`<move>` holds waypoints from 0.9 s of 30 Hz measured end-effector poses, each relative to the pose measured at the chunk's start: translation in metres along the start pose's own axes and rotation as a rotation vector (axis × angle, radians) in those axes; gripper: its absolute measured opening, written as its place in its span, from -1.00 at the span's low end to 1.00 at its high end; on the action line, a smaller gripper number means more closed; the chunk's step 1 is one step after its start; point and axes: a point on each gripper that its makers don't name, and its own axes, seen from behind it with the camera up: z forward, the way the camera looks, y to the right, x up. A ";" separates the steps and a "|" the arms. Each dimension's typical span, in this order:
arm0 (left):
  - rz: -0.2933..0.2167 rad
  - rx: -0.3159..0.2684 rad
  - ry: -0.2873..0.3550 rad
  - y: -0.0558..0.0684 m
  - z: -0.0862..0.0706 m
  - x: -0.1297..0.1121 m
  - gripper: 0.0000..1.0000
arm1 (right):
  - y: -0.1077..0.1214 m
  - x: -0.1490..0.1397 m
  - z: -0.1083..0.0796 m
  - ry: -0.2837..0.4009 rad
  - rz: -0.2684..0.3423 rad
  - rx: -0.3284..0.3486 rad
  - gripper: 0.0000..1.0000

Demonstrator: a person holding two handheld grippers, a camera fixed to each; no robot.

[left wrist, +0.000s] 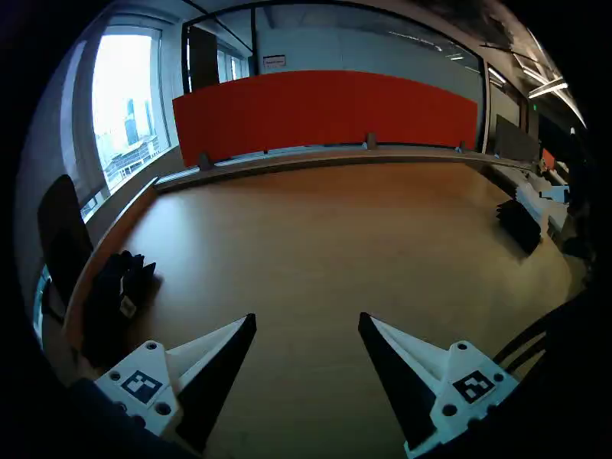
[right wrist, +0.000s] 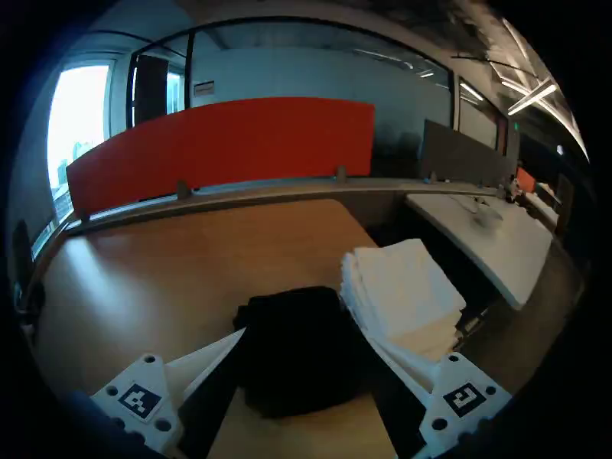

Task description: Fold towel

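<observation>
Black folded towel (right wrist: 298,348) lies on the wooden table (right wrist: 153,260) between the right gripper's (right wrist: 304,335) spread jaws — a stack of white folded towels (right wrist: 402,294) just beside it. The left gripper (left wrist: 307,315) hangs over bare wood, jaws spread — square black-and-white markers (left wrist: 141,385) on its white fingers (left wrist: 428,359).

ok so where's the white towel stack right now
In the right gripper view, the white towel stack sits by the table's right edge, just right of the black towels that lie between the right gripper's fingers.
</observation>
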 end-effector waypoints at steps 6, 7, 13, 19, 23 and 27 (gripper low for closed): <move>-0.004 0.003 0.006 -0.002 0.000 0.003 1.00 | -0.004 0.008 -0.004 0.040 0.018 -0.011 0.87; -0.006 0.005 0.007 -0.002 0.000 0.004 0.99 | -0.005 0.009 -0.004 0.045 0.018 -0.011 0.87; -0.022 0.015 0.018 -0.007 0.000 0.007 0.99 | -0.006 0.017 -0.007 0.084 0.024 -0.022 0.89; -0.034 0.027 0.038 -0.011 0.001 0.015 1.00 | -0.008 0.035 -0.012 0.150 0.030 -0.027 0.91; -0.045 0.032 0.056 -0.014 0.002 0.022 1.00 | -0.017 0.049 -0.019 0.205 0.015 -0.007 0.91; -0.056 0.044 0.081 -0.020 0.002 0.034 0.99 | -0.027 0.064 -0.025 0.262 -0.005 0.012 0.92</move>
